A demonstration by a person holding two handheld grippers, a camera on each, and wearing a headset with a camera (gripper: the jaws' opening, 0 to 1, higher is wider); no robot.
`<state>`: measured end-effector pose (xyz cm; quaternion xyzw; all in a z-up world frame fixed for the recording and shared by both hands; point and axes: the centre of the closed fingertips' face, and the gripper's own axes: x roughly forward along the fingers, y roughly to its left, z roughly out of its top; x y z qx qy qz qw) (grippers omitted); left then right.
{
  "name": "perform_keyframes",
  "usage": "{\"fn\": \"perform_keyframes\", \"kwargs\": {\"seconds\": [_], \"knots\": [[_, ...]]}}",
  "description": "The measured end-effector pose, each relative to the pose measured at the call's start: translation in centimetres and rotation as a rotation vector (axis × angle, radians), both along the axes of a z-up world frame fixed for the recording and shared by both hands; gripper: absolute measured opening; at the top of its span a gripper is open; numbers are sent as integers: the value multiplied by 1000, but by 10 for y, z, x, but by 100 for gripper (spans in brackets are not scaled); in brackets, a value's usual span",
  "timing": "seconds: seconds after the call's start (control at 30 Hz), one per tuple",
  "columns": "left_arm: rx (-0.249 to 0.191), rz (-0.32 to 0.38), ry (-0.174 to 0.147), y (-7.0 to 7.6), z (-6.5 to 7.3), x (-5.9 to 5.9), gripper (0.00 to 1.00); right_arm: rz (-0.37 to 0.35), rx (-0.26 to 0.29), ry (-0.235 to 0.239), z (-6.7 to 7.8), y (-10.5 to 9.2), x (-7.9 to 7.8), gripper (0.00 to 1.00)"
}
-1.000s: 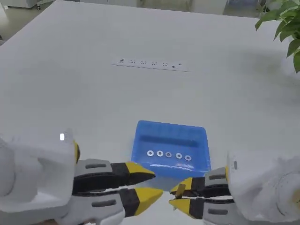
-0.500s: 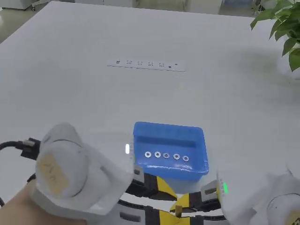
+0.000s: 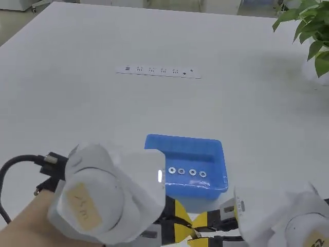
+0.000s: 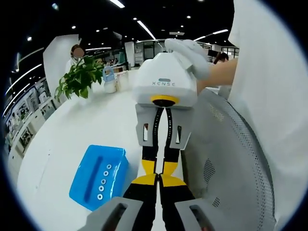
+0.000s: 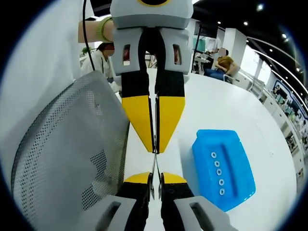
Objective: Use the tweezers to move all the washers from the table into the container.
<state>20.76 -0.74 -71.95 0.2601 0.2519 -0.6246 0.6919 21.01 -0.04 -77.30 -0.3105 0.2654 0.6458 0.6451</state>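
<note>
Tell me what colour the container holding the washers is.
The container is blue; it shows best in the right gripper view.

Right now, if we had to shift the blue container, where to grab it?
Probably the near long wall of the blue container, from above, one jaw inside and one outside. It is a thin upright rim, and the washers lie mid-floor, clear of it.

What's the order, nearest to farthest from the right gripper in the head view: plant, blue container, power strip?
From the right gripper:
1. Blue container, on the table just beyond the gripper.
2. Power strip, farther up the table.
3. Plant, at the far right corner.
</note>
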Motion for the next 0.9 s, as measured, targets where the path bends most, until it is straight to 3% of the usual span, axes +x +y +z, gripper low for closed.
{"fn": "perform_keyframes", "kwargs": {"seconds": [0.13,0.43,0.5,0.63,0.77,0.9], "knots": [[81,1,-19,9,-18,3,0,-18,-6,12,-12,1,3,4],[122,20,-7,22,-36,7,0,-56,25,32,-23,8,5,6],[132,20,0,25,-39,7,0,-99,62,77,-21,10,4,12],[192,4,-14,34,-50,8,0,-166,91,68,-13,-1,6,18],[245,3,8,43,-65,10,0,-287,134,77,-3,-24,10,20],[295,8,40,48,-79,12,0,-386,134,61,2,-51,14,21]]}}
